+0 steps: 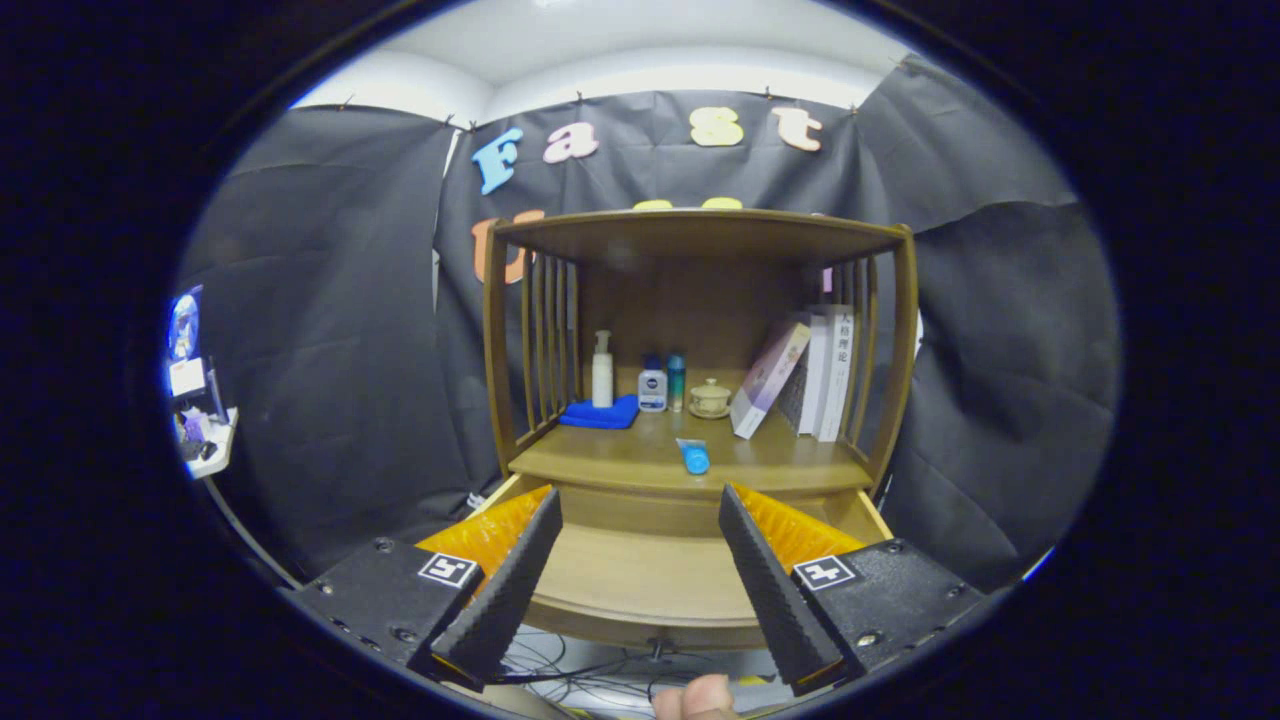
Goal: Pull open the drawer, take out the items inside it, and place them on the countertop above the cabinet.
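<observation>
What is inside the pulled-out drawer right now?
The drawer shows a bare wooden bottom between the open gripper fingers; its side parts are hidden behind them. A blue tube lies on the countertop.

The drawer point(640, 585) of the wooden cabinet is seen pulled out toward the camera, its pale wooden floor exposed between the two fingers; nothing can be made out lying on the part of that floor in view, and its side portions are hidden behind the fingers. The bench point(600, 462), the cabinet's brown wooden top directly above the drawer, is level and enclosed by slatted sides under an upper shelf. A small blue tube point(693, 456) is found lying flat near the front edge of the bench, its rounded blue end pointing toward the drawer.
</observation>
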{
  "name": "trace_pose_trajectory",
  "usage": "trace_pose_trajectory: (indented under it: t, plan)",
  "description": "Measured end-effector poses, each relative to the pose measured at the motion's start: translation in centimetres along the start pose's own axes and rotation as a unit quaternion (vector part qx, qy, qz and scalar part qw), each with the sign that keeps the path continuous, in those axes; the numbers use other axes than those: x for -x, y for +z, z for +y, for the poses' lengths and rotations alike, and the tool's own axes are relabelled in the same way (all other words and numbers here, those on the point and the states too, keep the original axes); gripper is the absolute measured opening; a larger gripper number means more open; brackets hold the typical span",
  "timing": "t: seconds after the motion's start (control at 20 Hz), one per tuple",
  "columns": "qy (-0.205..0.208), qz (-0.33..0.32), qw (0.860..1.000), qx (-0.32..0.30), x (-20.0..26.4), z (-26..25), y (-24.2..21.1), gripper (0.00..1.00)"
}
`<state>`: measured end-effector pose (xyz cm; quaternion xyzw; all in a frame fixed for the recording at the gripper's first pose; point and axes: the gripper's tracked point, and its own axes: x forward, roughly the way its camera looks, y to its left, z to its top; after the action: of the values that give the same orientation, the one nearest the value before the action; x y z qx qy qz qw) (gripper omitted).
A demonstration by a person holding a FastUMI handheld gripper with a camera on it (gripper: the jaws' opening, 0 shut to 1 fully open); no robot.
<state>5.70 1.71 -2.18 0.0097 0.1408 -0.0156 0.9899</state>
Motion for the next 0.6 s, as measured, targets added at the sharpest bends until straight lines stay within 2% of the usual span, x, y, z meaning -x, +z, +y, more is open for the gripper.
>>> trace_pose_trajectory:
  t: [0.2, 0.35, 0.6]
  plan:
    - [-0.006, -0.017, 1.0, -0.003, 1.3, -0.3, -4.1, 1.0]
    - [-0.018, -0.022, 0.999, 0.022, 1.2, -0.5, -8.0, 1.0]
    - [-0.017, 0.007, 0.999, 0.041, 0.2, -0.2, -15.3, 1.0]
